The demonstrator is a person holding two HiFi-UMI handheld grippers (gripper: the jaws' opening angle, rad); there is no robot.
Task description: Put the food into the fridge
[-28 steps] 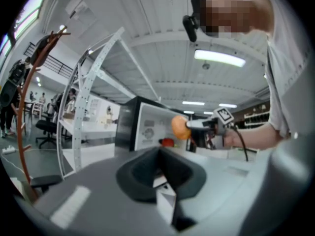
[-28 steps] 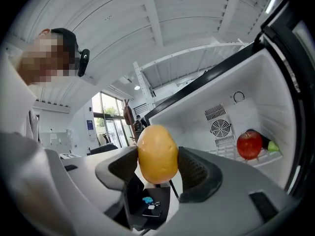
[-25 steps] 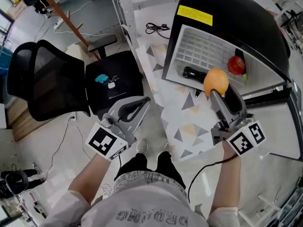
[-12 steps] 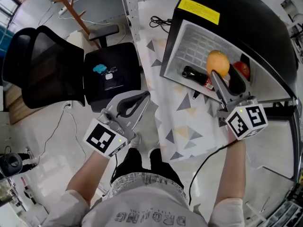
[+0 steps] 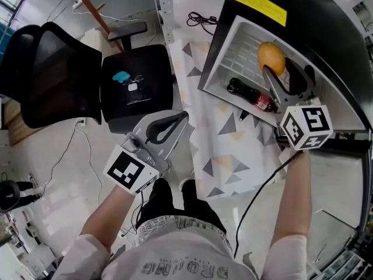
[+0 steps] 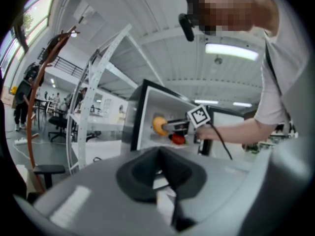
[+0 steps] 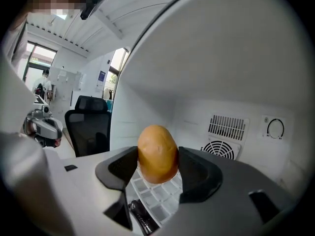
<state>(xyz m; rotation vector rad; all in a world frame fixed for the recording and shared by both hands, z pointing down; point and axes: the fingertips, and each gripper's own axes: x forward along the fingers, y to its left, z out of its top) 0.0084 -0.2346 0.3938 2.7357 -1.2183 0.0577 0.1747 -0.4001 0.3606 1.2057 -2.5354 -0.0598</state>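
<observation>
Firmly clamped between the two dark pads of the right tool (image 7: 157, 157) is a round orange fruit (image 7: 157, 153), squeezed from both sides and standing up above the jaw tips. In the head view this right tool (image 5: 273, 67) reaches into the open fridge (image 5: 326, 34), with the orange fruit (image 5: 271, 57) held inside the white compartment over the grid shelf (image 5: 242, 54), clear of it. Below the jaws, a dark bottle (image 7: 141, 220) lies on its side on that shelf; from above, the bottle (image 5: 250, 96) sits near the shelf's front edge. The fridge's back wall carries a slatted vent (image 7: 227, 127) and a round fan grille (image 7: 219, 150).

The left tool (image 6: 160, 167) has its jaws brought together with nothing between them. It hangs outside the fridge, the left tool (image 5: 182, 120) over the floor beside a triangle-patterned mat (image 5: 230, 150). From its own view a red fruit (image 6: 178, 139) shows inside the fridge, just under the orange one. A black office chair (image 5: 52, 74) stands well off to the left.
</observation>
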